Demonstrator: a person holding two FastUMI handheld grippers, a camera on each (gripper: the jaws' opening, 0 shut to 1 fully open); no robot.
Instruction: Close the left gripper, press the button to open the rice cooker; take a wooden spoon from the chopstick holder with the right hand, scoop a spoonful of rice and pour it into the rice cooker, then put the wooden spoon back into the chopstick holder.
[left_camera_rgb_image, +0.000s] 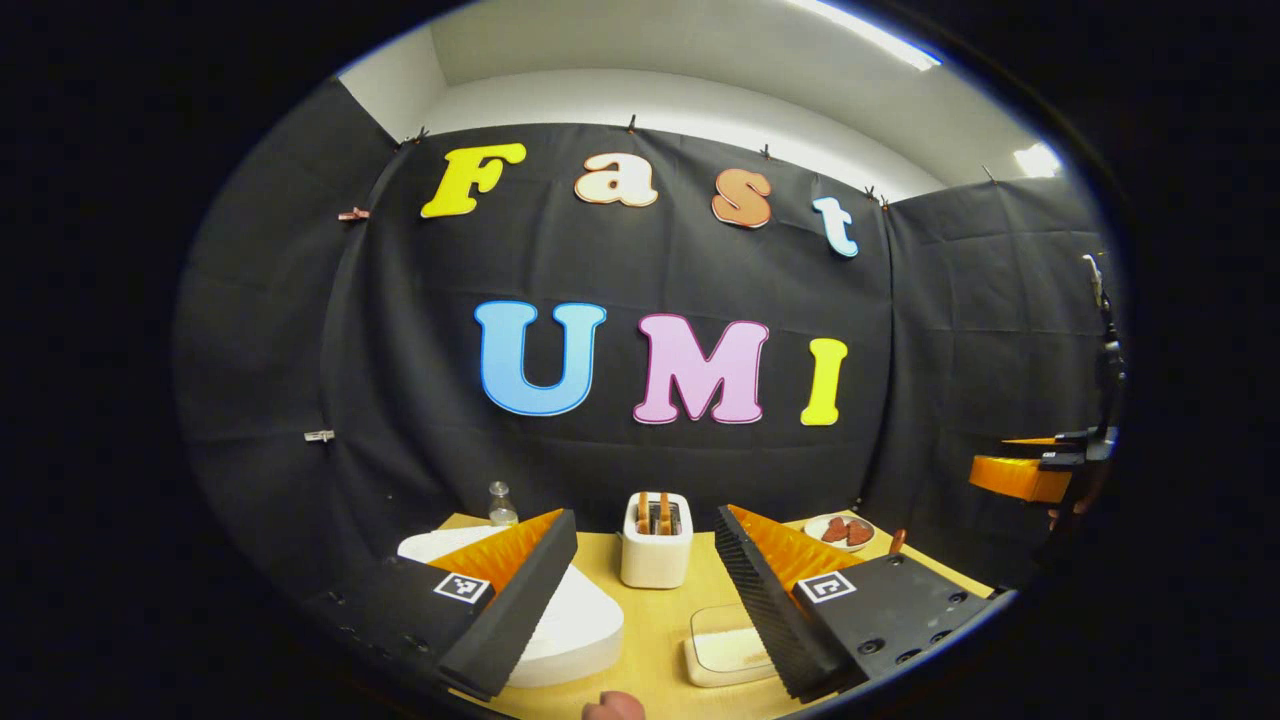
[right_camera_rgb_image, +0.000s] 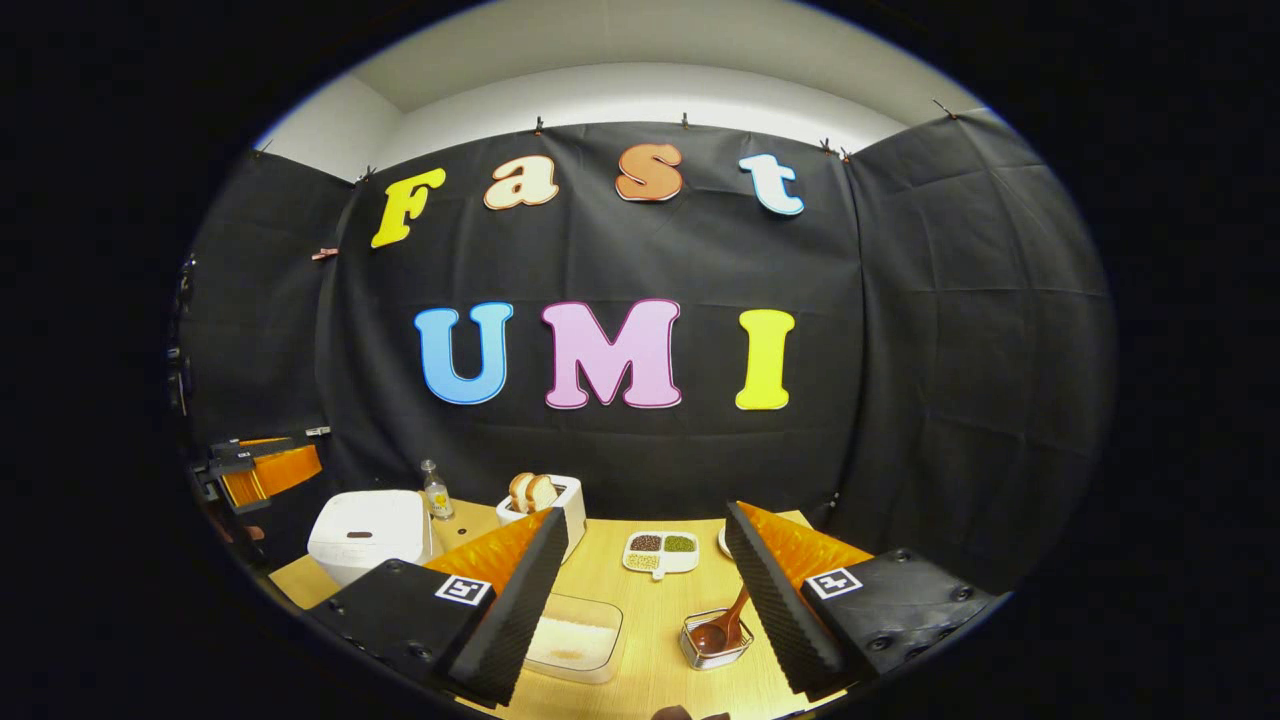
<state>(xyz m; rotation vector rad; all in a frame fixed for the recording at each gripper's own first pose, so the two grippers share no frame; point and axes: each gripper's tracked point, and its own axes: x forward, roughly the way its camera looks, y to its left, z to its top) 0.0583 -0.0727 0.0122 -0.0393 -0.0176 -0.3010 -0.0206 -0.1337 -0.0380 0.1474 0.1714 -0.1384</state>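
Above the yellow table, both grippers hang with fingers spread and nothing between them.

Left gripper view: the left gripper faces the shut white rice cooker, toaster and rice tub.
Right gripper view: the right gripper looks down on the wooden spoon standing in its chopstick holder, beside the rice tub; the rice cooker sits with its lid down. This fits either end of the task.
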